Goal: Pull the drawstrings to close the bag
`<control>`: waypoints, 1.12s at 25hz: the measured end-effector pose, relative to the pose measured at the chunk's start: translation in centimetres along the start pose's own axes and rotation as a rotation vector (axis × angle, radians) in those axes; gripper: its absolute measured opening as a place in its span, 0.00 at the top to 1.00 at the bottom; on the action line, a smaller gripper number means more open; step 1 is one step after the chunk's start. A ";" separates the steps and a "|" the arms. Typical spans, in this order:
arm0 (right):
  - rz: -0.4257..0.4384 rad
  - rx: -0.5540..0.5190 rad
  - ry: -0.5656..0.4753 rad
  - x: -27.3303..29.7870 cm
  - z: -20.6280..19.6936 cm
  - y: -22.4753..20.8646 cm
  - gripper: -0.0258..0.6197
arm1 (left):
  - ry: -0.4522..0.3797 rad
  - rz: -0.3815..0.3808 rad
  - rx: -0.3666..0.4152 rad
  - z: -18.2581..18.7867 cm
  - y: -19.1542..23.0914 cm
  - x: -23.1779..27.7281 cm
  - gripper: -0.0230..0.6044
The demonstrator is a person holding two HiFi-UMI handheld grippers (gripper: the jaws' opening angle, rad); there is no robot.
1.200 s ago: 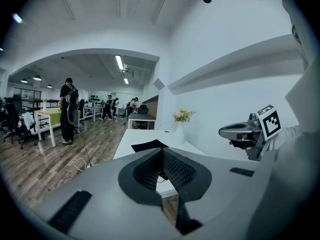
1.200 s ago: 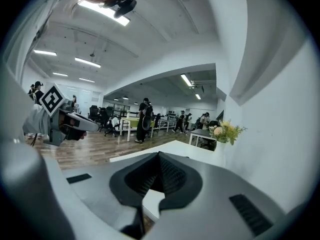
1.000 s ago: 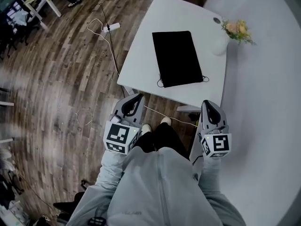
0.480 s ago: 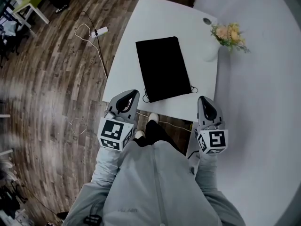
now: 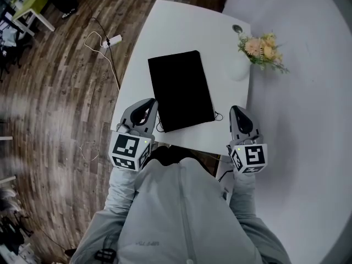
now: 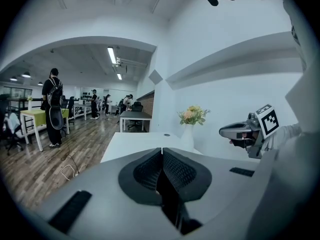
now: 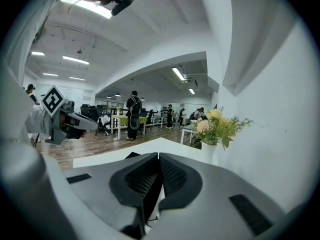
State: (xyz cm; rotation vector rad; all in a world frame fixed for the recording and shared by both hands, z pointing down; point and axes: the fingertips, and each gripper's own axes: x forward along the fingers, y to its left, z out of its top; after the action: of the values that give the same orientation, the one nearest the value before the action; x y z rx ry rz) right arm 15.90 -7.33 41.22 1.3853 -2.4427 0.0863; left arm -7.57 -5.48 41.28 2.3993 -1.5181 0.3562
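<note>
Looking down on a flat black rectangular fabric bag, laid flat near the middle of a white rectangular table top, one short end toward the person. Showing thin black drawstring loops at both near corners of that end, one at the left and one at the right, both resting slack on the table surface. Holding the grey left gripper just beside the bag's near left corner, close to the left loop but apart from it. Seen in the left gripper view, ribbed black pads pressed together with nothing between them. Holding the grey right gripper just off the table's near right corner, near the right loop and likewise clear of it. Seen in the right gripper view, pads closed against each other, empty, with a sliver of the bag's black corner beyond. Keeping both tips level with the bag's near end, one on each side.

Farther out: a white vase of peach and yellow flowers at the table's far right edge, well apart from the bag, beside a small round dark grommet. To the right, a curved white wall; to the left, brown wood-plank flooring with a white power strip and its cable. Nearest the camera, a light grey jacket
</note>
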 end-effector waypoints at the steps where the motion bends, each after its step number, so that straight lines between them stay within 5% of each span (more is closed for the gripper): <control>1: 0.003 0.001 0.004 0.2 0.0 -0.2 0.92 | 0.005 0.003 -0.002 -0.1 0.1 0.1 0.91; 16: 0.019 0.101 0.027 1.5 -0.3 -1.0 0.92 | 0.040 -0.031 -0.023 -0.1 1.3 1.6 0.91; 19: 0.036 0.117 0.053 1.9 -1.0 -0.9 0.83 | 0.064 -0.062 -0.041 -0.8 1.0 1.8 0.73; 28: 0.092 0.161 0.115 3.1 -2.6 -0.6 0.68 | 0.130 -0.088 -0.057 -3.0 0.8 2.1 0.66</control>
State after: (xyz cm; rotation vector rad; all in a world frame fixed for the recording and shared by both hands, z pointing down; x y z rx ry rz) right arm 15.58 -9.60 44.62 1.2920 -2.4477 0.3811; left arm -7.63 -6.50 44.88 2.3416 -1.3440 0.4344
